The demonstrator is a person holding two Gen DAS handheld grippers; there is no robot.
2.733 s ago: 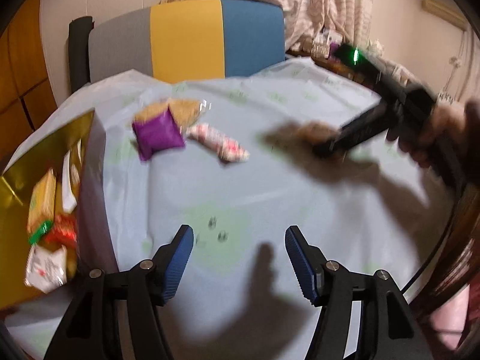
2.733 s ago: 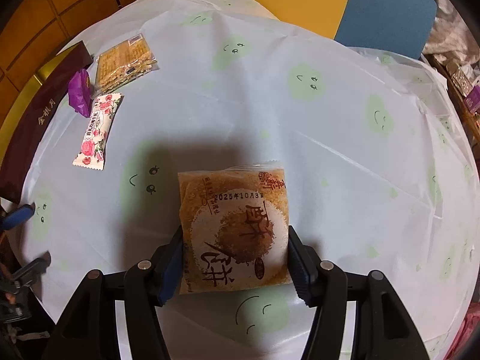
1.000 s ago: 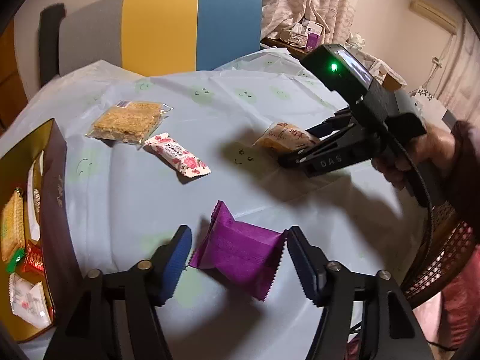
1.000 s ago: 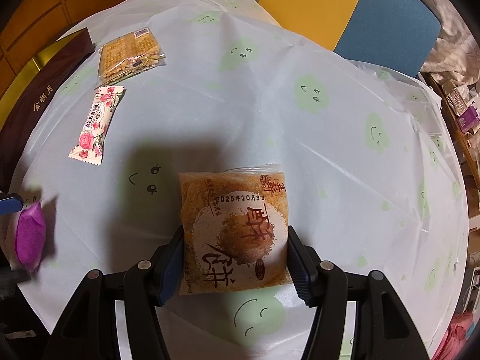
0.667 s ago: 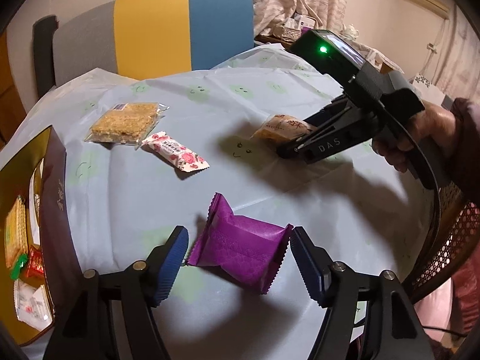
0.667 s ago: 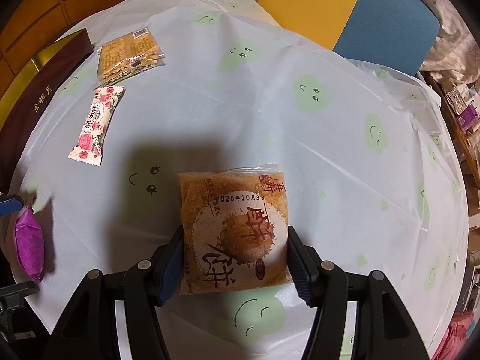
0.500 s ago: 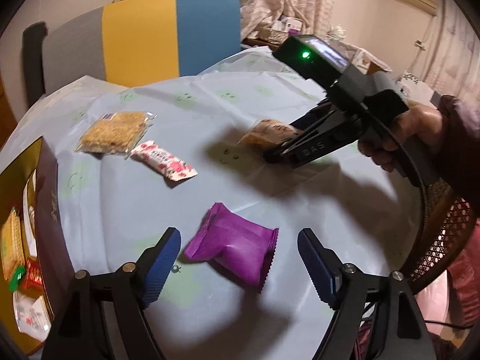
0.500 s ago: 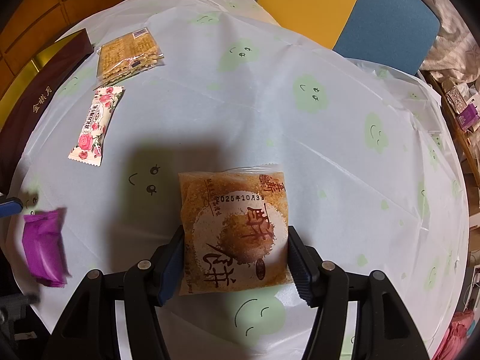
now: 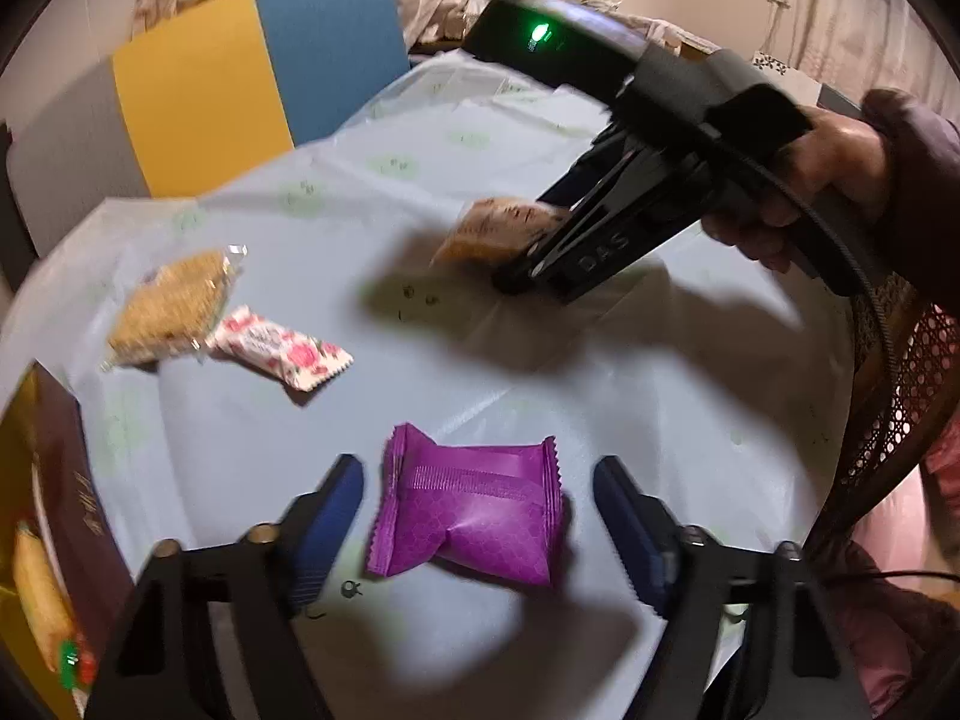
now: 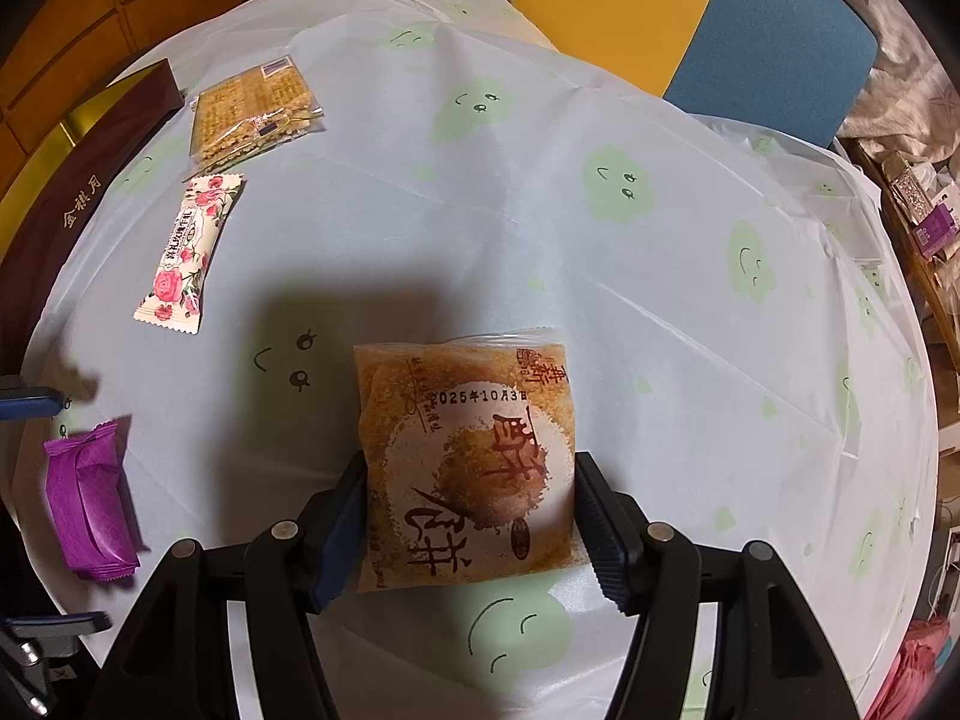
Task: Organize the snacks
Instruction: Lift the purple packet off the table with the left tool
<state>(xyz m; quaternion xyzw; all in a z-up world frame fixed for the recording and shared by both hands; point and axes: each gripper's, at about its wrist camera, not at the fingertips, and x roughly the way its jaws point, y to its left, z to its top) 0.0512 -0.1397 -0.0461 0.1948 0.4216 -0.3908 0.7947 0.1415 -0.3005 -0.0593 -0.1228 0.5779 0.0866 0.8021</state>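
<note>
Straddling the purple snack packet (image 9: pixel 474 519) lying on the counter (image 9: pixel 660 396), the left tool (image 9: pixel 477 510) is closing without touching it yet, likely to lift it, while the right tool (image 10: pixel 471 516) clamps the brown pastry pack (image 10: pixel 468 462) by its sides, ready for sorting.

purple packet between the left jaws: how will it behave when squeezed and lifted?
The purple packet looks puffy and creased, so it will probably cave before it firms up. Its glossy film may slip. It lies flat with crimped ends, so rolling is unlikely. The closing jaws are not touching it yet.
</note>
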